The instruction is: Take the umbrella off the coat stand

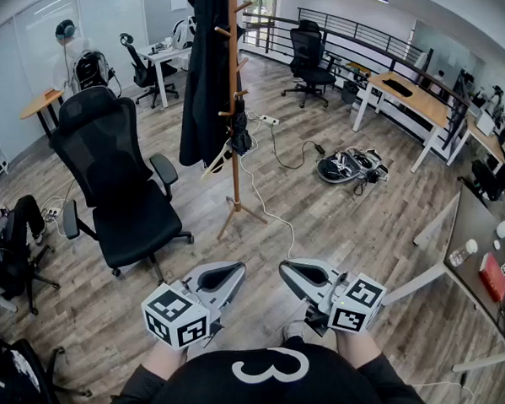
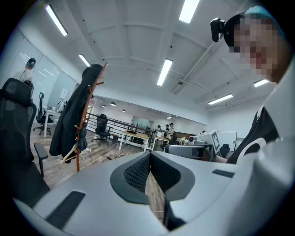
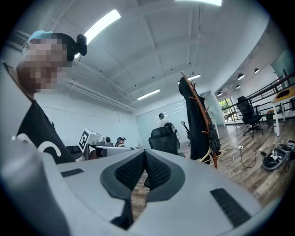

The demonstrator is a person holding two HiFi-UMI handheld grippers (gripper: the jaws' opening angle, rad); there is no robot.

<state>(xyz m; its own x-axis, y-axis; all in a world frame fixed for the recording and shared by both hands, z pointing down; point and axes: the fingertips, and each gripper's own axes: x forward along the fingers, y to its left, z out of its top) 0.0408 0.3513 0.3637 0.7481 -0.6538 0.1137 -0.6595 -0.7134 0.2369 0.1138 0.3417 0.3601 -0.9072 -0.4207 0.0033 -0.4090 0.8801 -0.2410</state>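
One coat stand (image 1: 235,168) rises straight ahead, well beyond both claws. One black coat (image 1: 202,81) drapes its left side, with one pale hanger (image 1: 219,161) dangling below. One folded umbrella (image 1: 241,132) hangs against the stand's pole at mid-height, its long axis vertical. Two claws, left (image 1: 238,272) and right (image 1: 286,271), are both clenched on nothing. The left looks slightly nearer the stand.

The wooden floor (image 1: 339,235) carries the coat stand (image 1: 235,174) on its spread feet, a black office chair (image 1: 121,191) beside it, a trailing white cable (image 1: 265,206) and a heap of gear (image 1: 350,165).
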